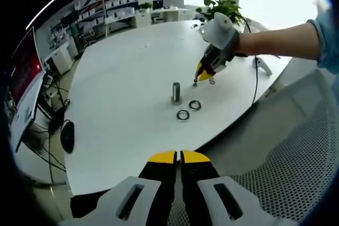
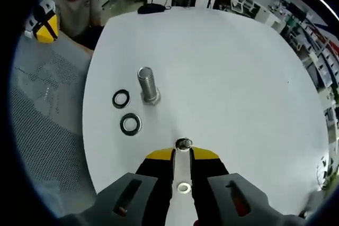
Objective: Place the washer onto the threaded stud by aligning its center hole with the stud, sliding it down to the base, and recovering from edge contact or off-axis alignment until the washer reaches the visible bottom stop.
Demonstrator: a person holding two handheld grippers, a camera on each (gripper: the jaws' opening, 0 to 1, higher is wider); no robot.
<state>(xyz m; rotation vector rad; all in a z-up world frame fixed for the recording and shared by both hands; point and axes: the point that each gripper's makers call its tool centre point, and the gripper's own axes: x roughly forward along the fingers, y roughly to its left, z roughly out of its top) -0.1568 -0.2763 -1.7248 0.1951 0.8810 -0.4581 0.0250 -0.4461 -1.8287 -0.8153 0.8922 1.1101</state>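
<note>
**Washer at the jaw tips, stud standing apart on the table**

No brand, label or legible writing can be made out in either view.

In the left gripper view, the left hand-held gripper (image 1: 178,155) is seen at the bottom edge with its yellow-tipped black jaws brought together and nothing between them; it is held off the near edge of the round white table (image 1: 122,104). Near the middle of the table a short, upright, grey metal threaded stud (image 1: 176,93) is seen on a wider base. Just in front of it two flat dark metal ring washers (image 1: 183,115) lie side by side on the tabletop, apart from the stud. To the right, the right hand-held gripper (image 1: 197,80) is held by a gloved hand (image 1: 222,33), its tips down at the tabletop next to a small ring there.

In the right gripper view, the two spare rings are seen at the left, beside the stud (image 2: 148,84). Further right, at the tips of the right hand-held gripper (image 2: 183,152), a small shiny metal washer (image 2: 183,143) is seen; the jaws stand slightly apart, and whether the washer is pinched or merely touched cannot be told. The washer is well apart from the stud.
</note>
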